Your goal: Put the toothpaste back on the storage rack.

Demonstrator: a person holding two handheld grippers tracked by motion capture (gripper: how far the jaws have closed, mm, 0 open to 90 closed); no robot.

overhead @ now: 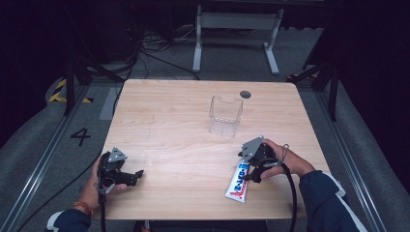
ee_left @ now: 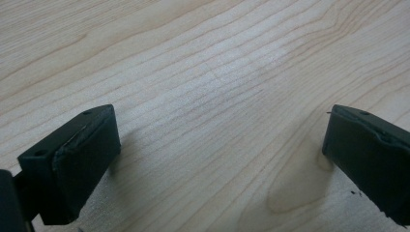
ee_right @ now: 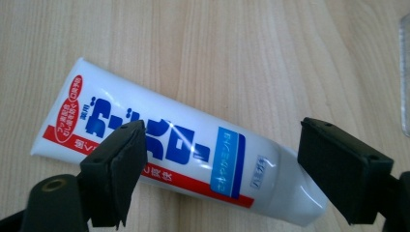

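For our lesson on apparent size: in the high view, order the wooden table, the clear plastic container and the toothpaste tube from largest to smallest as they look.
1. wooden table, by far the largest.
2. clear plastic container.
3. toothpaste tube, partly hidden under the right gripper.

Container and tube look close in size, and the tube lies nearer the camera, so their order is unsure.

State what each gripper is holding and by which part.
Nothing is held. The right gripper is open over the tube; the left gripper is open over the bare table.

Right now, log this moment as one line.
left gripper open, idle | right gripper open over toothpaste tube | clear box upright on table
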